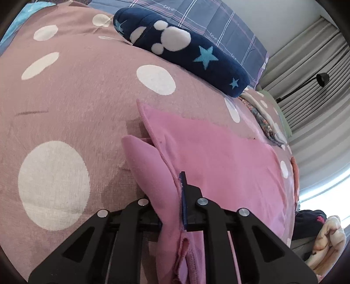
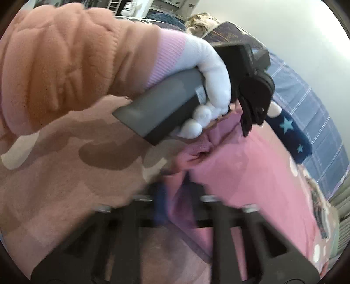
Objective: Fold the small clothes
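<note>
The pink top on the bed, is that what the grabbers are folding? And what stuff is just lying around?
For the job:
- pink top
- left gripper, shut on the top's edge
- right gripper, blurred, shut on the top

Just lying about:
- navy star blanket
- spotted bedspread (the top lies on it)
- plaid pillow
- black lamp
- curtains

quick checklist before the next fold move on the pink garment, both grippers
1. Left gripper shut on the pink garment: ok, fabric is pinched between its fingers.
2. Right gripper shut on the same garment: ok, though that view is blurred.
3. Garment lies flat on the polka-dot bedspread: not ok, the edge by the left gripper is bunched.
4. Navy star blanket is apart from the garment: ok.
5. Gloved hand grips the left gripper's handle firmly: ok.
6. Garment's far edges aligned: cannot tell.
</note>
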`<state>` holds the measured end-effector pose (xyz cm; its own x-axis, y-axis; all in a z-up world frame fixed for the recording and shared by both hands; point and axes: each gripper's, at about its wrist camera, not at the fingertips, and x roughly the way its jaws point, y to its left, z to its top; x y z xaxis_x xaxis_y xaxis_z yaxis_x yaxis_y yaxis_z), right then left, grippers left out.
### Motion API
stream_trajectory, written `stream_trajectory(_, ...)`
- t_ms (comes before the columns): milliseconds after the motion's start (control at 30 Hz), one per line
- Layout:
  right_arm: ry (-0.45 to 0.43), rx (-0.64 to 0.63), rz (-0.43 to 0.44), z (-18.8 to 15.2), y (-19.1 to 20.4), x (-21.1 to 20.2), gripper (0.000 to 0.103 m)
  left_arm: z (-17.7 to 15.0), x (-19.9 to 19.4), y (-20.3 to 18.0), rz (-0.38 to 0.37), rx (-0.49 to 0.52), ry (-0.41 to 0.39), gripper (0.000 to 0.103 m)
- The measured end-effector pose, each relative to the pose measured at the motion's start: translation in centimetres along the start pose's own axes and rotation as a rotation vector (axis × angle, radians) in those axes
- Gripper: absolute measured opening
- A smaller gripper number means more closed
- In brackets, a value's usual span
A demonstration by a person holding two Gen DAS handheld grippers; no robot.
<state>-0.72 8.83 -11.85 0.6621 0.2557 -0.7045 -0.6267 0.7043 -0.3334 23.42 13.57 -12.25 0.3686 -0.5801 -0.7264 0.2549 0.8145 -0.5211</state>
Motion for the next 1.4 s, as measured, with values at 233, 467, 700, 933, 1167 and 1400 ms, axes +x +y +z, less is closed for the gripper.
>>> stream_trajectory(233, -0.120, 0.143, -0.014, -0.1, -3.5, -4.1, 0.008, 1.1, -1.2, -2.2, 0.006, -0.007, -0.021, 0.012)
stream_trajectory(467, -0.149, 0.250, -0.070, -1.5, -6.9, -6.9, 0.008, 1.9, -1.9, -7.2, 0.022, 0.064, -0.051, 0.012)
stream_trajectory(700, -0.177, 0.363, -0.101, -4.2, -11.3, -9.3, 0.008, 2.3, -2.0, -12.2, 0.022, 0.114, -0.078, 0.010)
stream_trajectory(933, -0.194, 0.480, -0.081, -7.5, -14.7, -11.4, 0.008, 2.2, -0.2, -16.4, 0.044, 0.119, -0.066, 0.008)
stream_trajectory(1167, -0.202, 0.593, -0.063, -11.6, -17.8, -12.7, 0.008, 2.0, 2.6, -21.2, 0.057, 0.155, -0.039, 0.008)
stream_trajectory(1400, -0.199, 0.705, -0.019, -15.6, -20.8, -13.9, 0.008, 1.2, 6.3, -25.8, 0.081, 0.203, 0.004, 0.008)
